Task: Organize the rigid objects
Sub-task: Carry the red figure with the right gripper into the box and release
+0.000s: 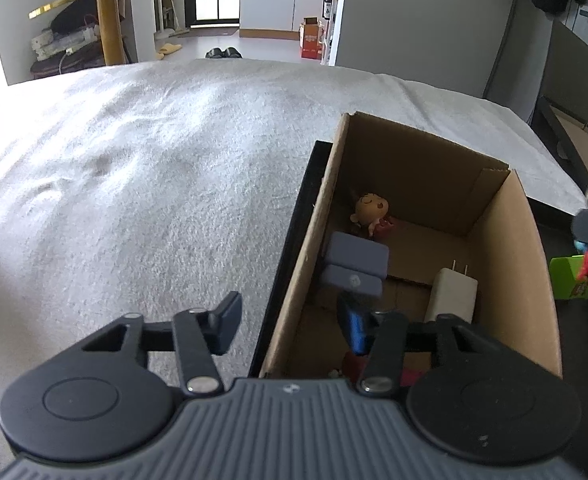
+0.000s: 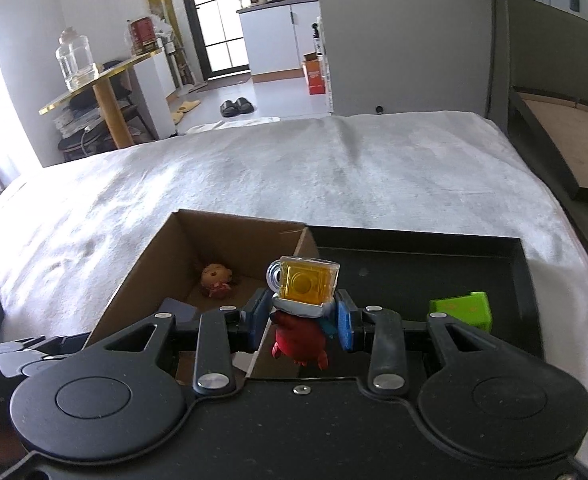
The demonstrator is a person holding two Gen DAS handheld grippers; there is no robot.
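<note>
A red toy (image 2: pixel 299 340) topped with a yellow cup is held clamped in the right claw (image 2: pixel 302 322) just beside the cardboard box (image 2: pixel 142 264), over which it must next be carried, while the left claw (image 1: pixel 294 326) stands apart astride the box wall, empty.

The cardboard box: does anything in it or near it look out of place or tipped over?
In the cardboard box, the small doll lies on its side in the far corner, and the white charger lies flat with its prongs pointing away. One green block is outside the box, on the black tray. Nothing looks damaged.
</note>
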